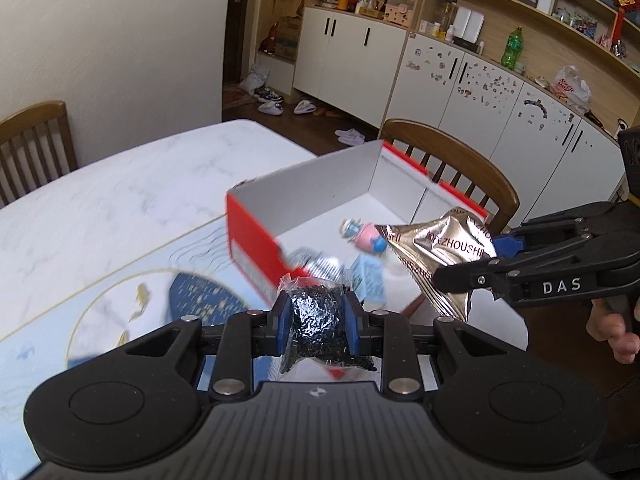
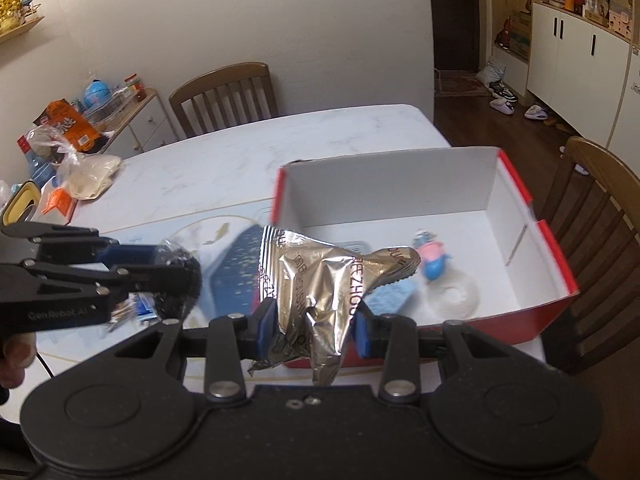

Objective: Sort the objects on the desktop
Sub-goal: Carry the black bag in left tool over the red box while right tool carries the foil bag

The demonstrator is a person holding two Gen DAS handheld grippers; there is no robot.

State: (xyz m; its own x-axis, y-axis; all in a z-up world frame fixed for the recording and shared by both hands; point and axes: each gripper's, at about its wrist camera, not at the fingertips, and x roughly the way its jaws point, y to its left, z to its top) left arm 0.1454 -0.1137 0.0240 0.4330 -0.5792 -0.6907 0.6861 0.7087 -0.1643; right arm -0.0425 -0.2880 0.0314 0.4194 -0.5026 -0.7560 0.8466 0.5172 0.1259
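A: Let us begin with the tongs. What does the left gripper [image 1: 317,322] carry?

B: Its two blue pads are pressed on a small clear bag of black bits [image 1: 316,316]. The bag is lifted in the air, just before the near corner of the red box [image 1: 256,240].

A: And the right gripper [image 2: 314,322]?

B: It is closed on a crumpled silver foil packet [image 2: 320,280]. The packet hangs above the near wall of the box, partly over the inside.

A: What is inside the box already?

B: On its white floor I see a small pink and blue toy figure [image 2: 430,258], a roll of clear tape [image 2: 454,298] and a light blue packet [image 2: 390,300]. So a part of the sorting looks done.

A: What is left?

B: I judge that both held things must be released into the box. On the table [image 2: 240,160], to the left, some small things lie on a printed mat [image 1: 104,304], but they are blurred. Further away there are bags [image 2: 86,176]; I cannot tell if they belong to the task.
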